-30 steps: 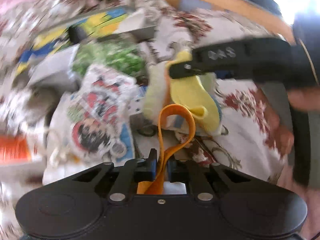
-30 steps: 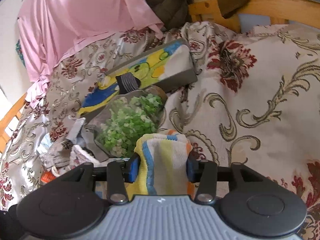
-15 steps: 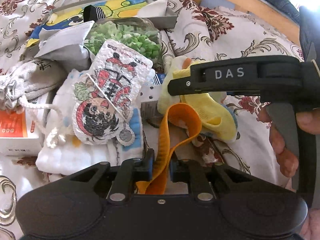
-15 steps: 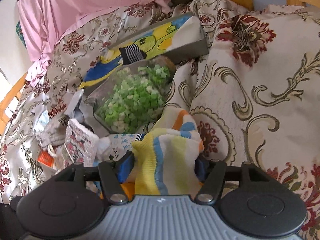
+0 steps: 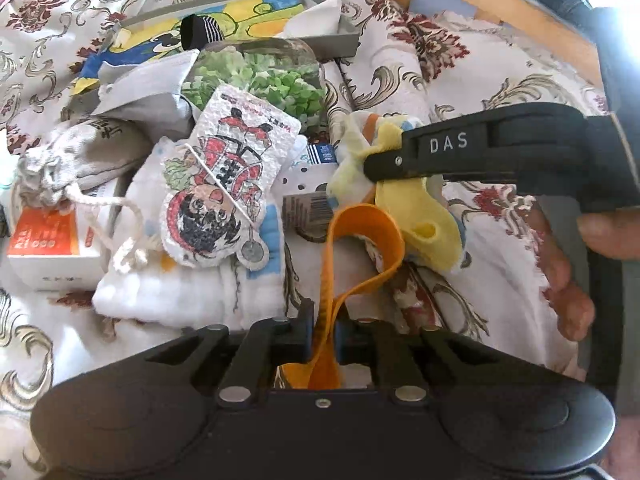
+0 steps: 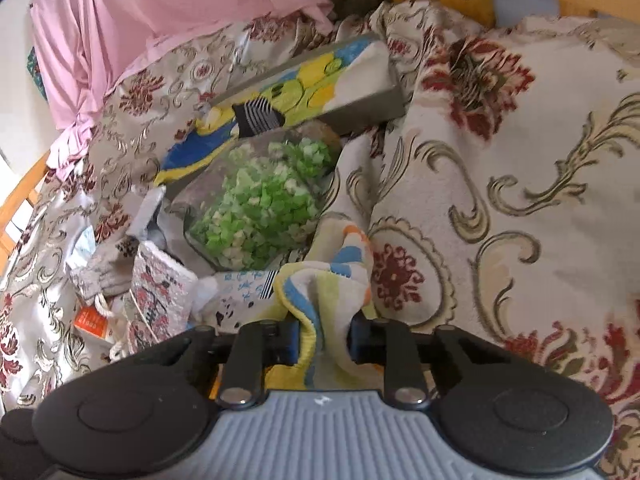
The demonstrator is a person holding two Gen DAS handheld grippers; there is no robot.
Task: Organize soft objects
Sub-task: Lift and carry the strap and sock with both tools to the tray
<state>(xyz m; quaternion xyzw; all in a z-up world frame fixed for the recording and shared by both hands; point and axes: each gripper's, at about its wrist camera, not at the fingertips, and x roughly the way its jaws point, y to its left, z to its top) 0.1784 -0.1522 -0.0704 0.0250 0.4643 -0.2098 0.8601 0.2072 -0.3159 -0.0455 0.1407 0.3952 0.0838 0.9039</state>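
A yellow sock with blue and orange stripes (image 6: 324, 292) lies bunched on the floral bedspread (image 6: 520, 200). My right gripper (image 6: 322, 340) is closing on it, and both pads press its folds. In the left wrist view that right gripper (image 5: 372, 164) comes in from the right, over the same sock (image 5: 424, 216). My left gripper (image 5: 322, 320) is shut on an orange fabric band (image 5: 360, 224) that loops up to the sock. Whether the band is part of the sock I cannot tell.
Left of the sock lies a pile: a cartoon-printed pouch (image 5: 228, 184), a folded white cloth (image 5: 192, 292), a drawstring bag (image 5: 80, 152), an orange-and-white box (image 5: 48, 240), a bag of green pieces (image 6: 260, 200) and a grey tray (image 6: 360, 108). A hand (image 5: 568, 280) grips the right tool.
The right jaws widened a little, then came in much closer, squeezing the sock into a narrow fold. The left gripper kept its hold on the orange band; its view went from blurred to steady.
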